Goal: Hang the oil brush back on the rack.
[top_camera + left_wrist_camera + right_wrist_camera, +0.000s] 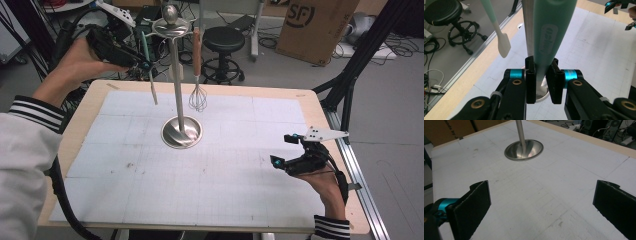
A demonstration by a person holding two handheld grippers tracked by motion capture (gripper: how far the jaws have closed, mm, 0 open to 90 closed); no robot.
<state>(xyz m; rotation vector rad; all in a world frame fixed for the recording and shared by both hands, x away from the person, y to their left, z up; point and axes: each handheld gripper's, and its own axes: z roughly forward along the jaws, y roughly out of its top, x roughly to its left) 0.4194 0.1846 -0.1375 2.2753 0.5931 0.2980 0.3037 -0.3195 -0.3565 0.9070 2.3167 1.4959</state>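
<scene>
Up at ten o'clock the left gripper (142,64) has its fingers (531,75) clamped on the green spatula (549,37), long axis hanging straight down beside the steel stand (176,75), just under its top ring. Over at four o'clock the right gripper (289,150) rests low on the table (240,190), fingers (474,205) spread wide on nothing, so the left is the near hand for the hanging.

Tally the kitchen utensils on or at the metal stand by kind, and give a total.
Green-handled spatulas: 2, one hanging free, one clamped in the left tool
Whisks with a wooden handle: 1
Total: 3 utensils at the metal stand
</scene>
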